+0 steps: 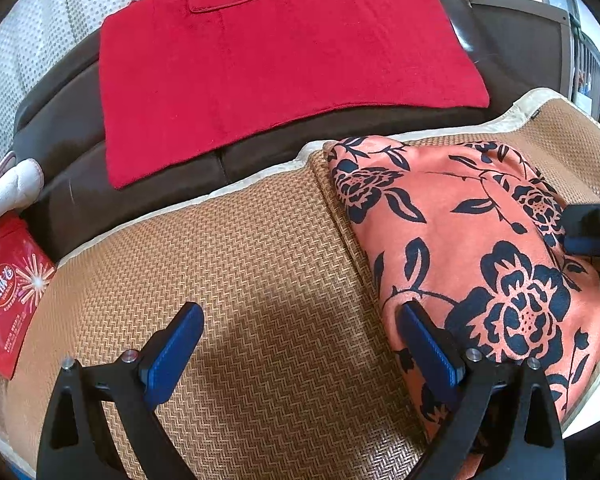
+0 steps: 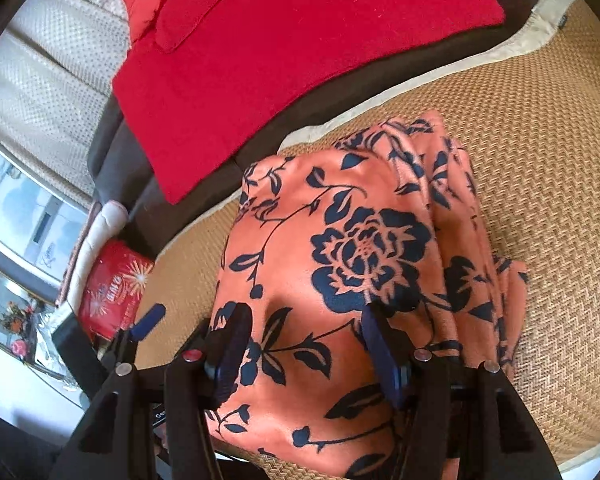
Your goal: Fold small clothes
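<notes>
A folded orange garment with dark blue flowers (image 1: 480,248) lies on the woven mat (image 1: 240,260); it fills the middle of the right wrist view (image 2: 352,248), with layered folds along its right side. My left gripper (image 1: 300,320) is open and empty, its right finger at the garment's left edge. My right gripper (image 2: 306,320) is open just above the garment, with nothing between its fingers. The right gripper's tip shows at the right edge of the left wrist view (image 1: 592,232). The left gripper shows at lower left in the right wrist view (image 2: 140,332).
A red cloth (image 1: 280,60) lies flat on a dark brown seat (image 1: 60,140) behind the mat. A red snack packet (image 1: 8,292) and a white padded item (image 1: 12,188) sit at the left. A cream dotted cushion (image 2: 52,60) is at the back left.
</notes>
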A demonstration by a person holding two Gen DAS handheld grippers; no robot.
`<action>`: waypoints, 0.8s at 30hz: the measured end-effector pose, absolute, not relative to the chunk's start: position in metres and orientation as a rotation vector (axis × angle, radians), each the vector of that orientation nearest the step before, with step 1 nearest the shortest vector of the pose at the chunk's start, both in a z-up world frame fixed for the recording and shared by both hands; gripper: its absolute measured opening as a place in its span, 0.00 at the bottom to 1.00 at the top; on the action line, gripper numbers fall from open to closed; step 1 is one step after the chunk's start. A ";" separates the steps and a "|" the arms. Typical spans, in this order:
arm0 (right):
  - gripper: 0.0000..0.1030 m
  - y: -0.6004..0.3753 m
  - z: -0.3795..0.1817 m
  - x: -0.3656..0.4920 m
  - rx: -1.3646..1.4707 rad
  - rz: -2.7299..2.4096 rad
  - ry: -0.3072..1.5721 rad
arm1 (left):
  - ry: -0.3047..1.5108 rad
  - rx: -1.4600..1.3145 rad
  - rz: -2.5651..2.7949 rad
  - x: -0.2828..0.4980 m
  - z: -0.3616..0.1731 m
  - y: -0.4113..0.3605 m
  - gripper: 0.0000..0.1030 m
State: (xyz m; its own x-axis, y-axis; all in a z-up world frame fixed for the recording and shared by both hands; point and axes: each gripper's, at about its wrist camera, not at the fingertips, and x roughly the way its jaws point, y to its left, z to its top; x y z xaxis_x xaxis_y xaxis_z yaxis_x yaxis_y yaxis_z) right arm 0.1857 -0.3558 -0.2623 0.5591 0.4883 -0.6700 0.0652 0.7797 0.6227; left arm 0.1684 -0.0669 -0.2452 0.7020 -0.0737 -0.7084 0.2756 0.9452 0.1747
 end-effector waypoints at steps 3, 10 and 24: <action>0.59 -0.370 -0.256 0.178 0.675 0.257 0.906 | 0.771 0.280 -0.200 0.169 -0.244 -0.067 0.95; 0.63 -0.404 -0.252 0.169 0.712 0.204 0.843 | 0.773 0.291 -0.206 0.173 -0.244 -0.068 0.95; 0.63 -0.427 -0.261 0.166 0.768 0.144 0.853 | 0.772 0.296 -0.203 0.174 -0.244 -0.069 0.95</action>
State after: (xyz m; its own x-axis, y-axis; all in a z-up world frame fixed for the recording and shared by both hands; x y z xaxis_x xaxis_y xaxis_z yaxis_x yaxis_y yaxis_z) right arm 0.1657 -0.4274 -0.2608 0.6655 0.4065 -0.6260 0.1788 0.7275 0.6624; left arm 0.1737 -0.0693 -0.2440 0.7000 -0.0716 -0.7106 0.2869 0.9394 0.1879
